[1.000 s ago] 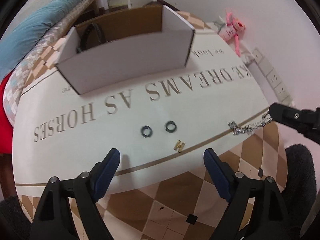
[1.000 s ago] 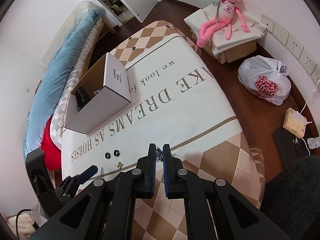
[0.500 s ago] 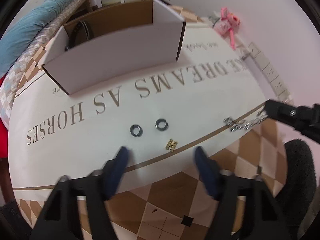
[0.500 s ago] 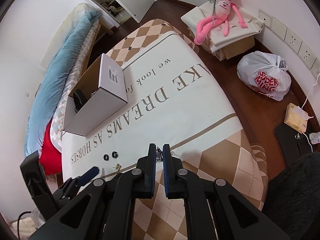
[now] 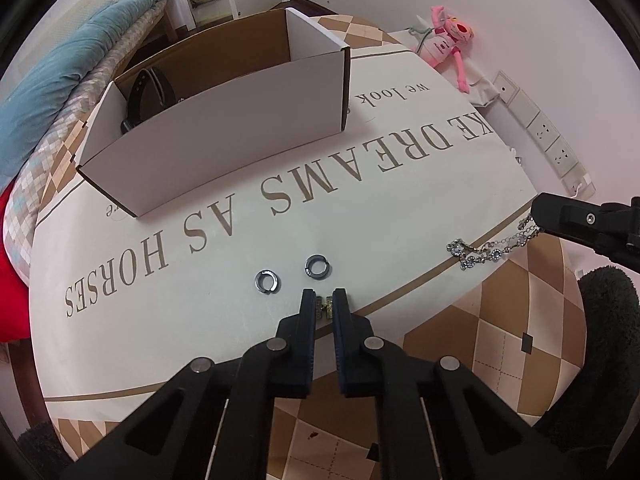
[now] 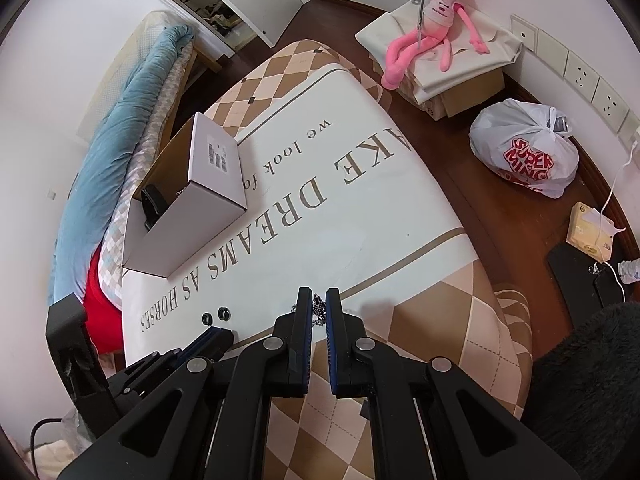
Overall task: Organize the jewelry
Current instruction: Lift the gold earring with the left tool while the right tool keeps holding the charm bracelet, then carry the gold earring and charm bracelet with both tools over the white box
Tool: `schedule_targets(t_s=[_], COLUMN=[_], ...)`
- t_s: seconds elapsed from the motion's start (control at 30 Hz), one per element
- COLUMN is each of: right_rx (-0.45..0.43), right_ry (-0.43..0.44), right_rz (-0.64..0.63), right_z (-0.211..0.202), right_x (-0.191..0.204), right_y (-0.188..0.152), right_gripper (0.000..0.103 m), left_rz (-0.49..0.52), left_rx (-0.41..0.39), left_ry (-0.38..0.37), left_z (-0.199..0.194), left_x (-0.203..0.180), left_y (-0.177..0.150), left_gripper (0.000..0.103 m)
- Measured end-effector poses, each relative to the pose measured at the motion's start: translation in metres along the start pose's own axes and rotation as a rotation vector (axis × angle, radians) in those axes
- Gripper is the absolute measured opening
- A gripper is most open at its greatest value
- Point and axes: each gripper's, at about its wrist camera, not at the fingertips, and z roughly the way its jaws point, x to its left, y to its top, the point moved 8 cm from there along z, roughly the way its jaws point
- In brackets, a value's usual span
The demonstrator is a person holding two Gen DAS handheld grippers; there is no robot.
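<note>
Both cameras ride on hand-held grippers and look steeply down along their own fingers onto the lettered cloth (image 5: pixel 400 216) covering the tabletop. The left wrist view sits low and close, its left gripper (image 5: pixel 324 307) in the lower middle, the white cardboard box (image 5: pixel 224 148) large ahead and the right gripper (image 5: pixel 538 216) entering at its right edge. The right wrist view stands higher and further back, its fingers in the lower middle and the left gripper at lower left, taking in floor, bed and wall. Both share the box, the two dark rings (image 5: pixel 292 275) and the pink plush toy (image 6: pixel 430 20)
</note>
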Motion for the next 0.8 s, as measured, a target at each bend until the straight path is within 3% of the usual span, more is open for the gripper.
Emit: schedule_targets(t_s=[0.23, 0.5, 0.8], right_rx=[-0.005, -0.018, -0.015], right_ry=[0.005, 0.028, 0.045], right_rz=[0.003, -0.002, -0.005], right_z=[-0.003, -0.01, -0.011], right_x=[0.0, 0.007, 0.013], right_y=[0.003, 0.006, 0.005], right_gripper=[0.007, 0.007, 0.007], left_rz=[-0.044, -0.198, -0.286], left_rx=[-0.011, -0.002, 0.059], left_ry=[-0.029, -0.137, -0.186], left_z=[-0.01, -0.042, -0.048], left_x=[0.007, 0.041, 0.061], left_y=[-0.001, -0.001, -0.03], left_gripper=[0.005, 0.005, 0.006])
